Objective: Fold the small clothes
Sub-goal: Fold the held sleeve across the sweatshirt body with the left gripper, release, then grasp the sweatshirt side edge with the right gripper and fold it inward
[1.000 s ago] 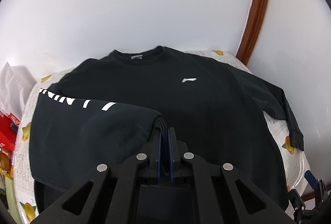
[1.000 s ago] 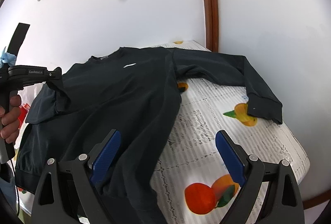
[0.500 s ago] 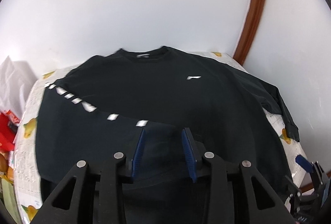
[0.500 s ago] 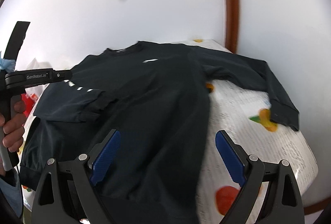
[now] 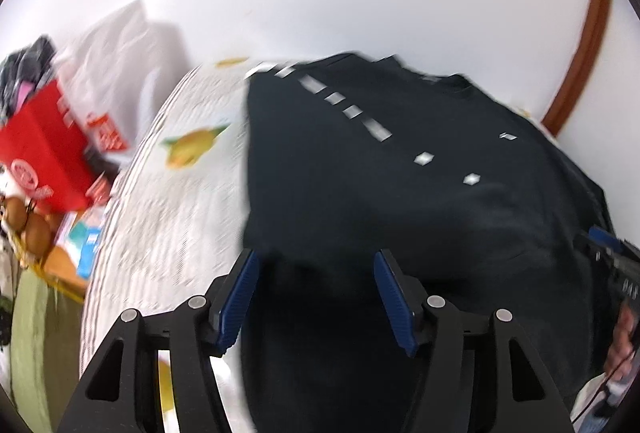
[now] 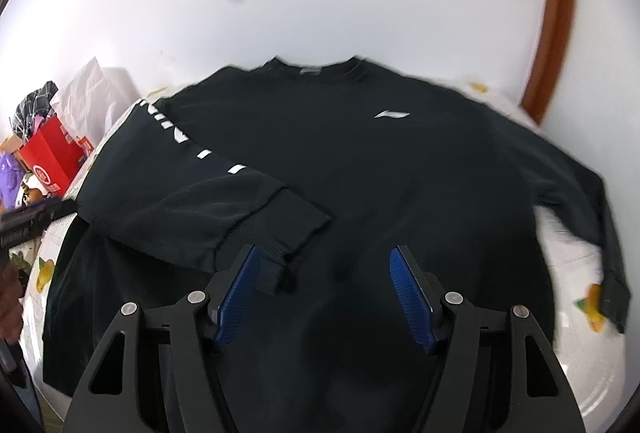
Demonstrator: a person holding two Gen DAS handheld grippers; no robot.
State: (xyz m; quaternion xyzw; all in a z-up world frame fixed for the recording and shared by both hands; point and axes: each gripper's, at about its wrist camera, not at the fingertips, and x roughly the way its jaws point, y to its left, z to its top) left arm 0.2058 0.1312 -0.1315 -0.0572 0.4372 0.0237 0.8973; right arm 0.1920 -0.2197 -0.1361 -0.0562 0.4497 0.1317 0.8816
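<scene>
Red box (image 5: 44, 153) beside white bag (image 5: 120, 65)

1 black sweatshirt (image 6: 400, 185), 2 claws: left claw (image 5: 316, 297), right claw (image 6: 326, 295); 1 red box (image 5: 44, 153), 1 white bag (image 5: 120, 57).
</scene>
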